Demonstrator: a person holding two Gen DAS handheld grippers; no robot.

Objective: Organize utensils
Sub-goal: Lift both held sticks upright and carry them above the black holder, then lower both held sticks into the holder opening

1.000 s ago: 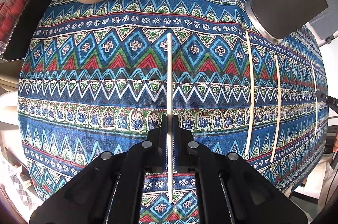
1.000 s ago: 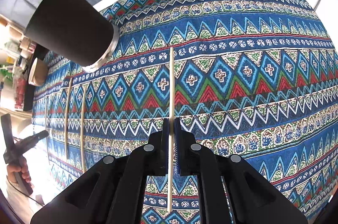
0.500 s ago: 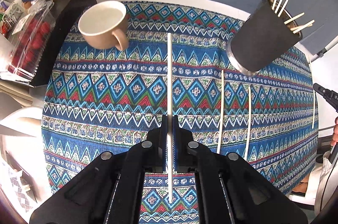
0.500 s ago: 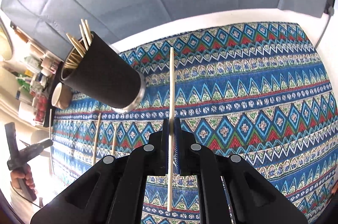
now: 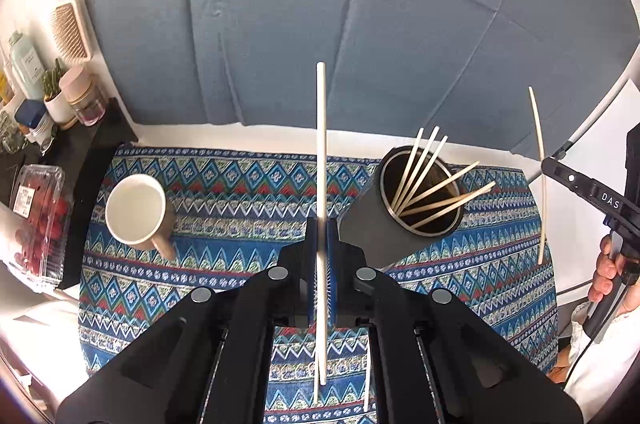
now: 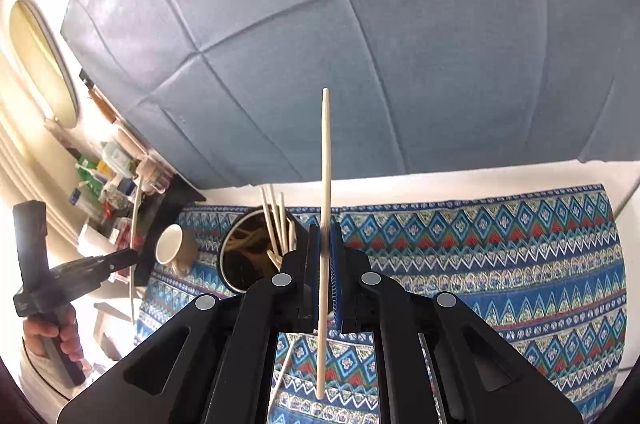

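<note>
My left gripper (image 5: 321, 224) is shut on a pale chopstick (image 5: 321, 128) and holds it upright above the patterned cloth. My right gripper (image 6: 325, 228) is shut on another chopstick (image 6: 326, 152), also raised; it shows in the left wrist view (image 5: 538, 160) too. A black cylindrical holder (image 5: 384, 224) with several chopsticks (image 5: 436, 184) in it stands just right of my left gripper and just left of my right one (image 6: 244, 256). Loose chopsticks (image 5: 366, 380) lie on the cloth under my grippers.
A beige mug (image 5: 140, 210) stands on the cloth (image 5: 240, 192) at the left. A box of strawberries (image 5: 38, 220) and a shelf of bottles (image 5: 44, 92) are at the far left. A blue-grey padded wall (image 5: 320, 4) rises behind the table.
Both grippers have lifted their chopsticks off the cloth and tilted up. The holder's open top has come into view close beside both grippers.
</note>
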